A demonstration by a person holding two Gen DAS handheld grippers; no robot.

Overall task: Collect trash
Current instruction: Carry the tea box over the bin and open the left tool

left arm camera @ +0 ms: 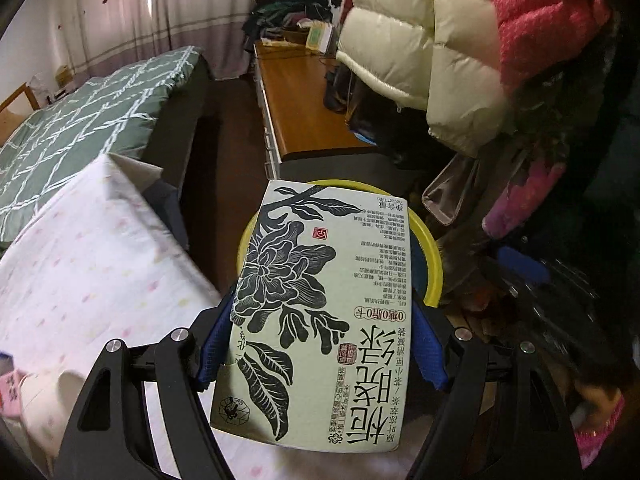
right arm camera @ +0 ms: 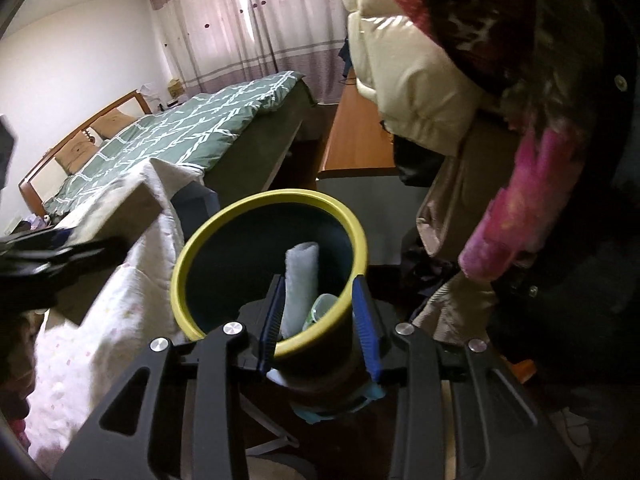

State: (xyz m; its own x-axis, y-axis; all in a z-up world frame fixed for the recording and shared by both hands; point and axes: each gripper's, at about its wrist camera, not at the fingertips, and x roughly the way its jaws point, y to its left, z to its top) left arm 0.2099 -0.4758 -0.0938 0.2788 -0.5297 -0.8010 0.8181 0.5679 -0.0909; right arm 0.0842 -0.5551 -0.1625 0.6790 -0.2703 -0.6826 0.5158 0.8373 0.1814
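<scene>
Between my left gripper's point(left arm camera: 320, 316) blue pads point(left arm camera: 430, 344) sits a pale green tea box point(left arm camera: 320, 304), clamped by its long edges so that its printed face looks up at me and its far end juts out past the fingertips. I hold it that way, I judge, so the free end can tip first into the yellow-rimmed bin point(left arm camera: 430, 248), whose rim shows just beyond and under the box. My right gripper point(right arm camera: 318, 316) hangs over the same bin's point(right arm camera: 224, 236) near rim with its jaws parted. A rolled white cloth or paper point(right arm camera: 300, 280) stands against the left pad point(right arm camera: 272, 320), reaching down into the bin; the right pad point(right arm camera: 366, 320) is clear of it, so I am not gripping it. A pale green cup point(right arm camera: 322, 308) lies beside the roll in the bin. At the left edge of the right wrist view my left gripper point(right arm camera: 60, 260) shows blurred, near the bin. Around us are a cloth-draped table point(left arm camera: 80, 280), a bed with a green quilt point(right arm camera: 192, 128), and hanging coats point(left arm camera: 420, 40) close beside the bin.
</scene>
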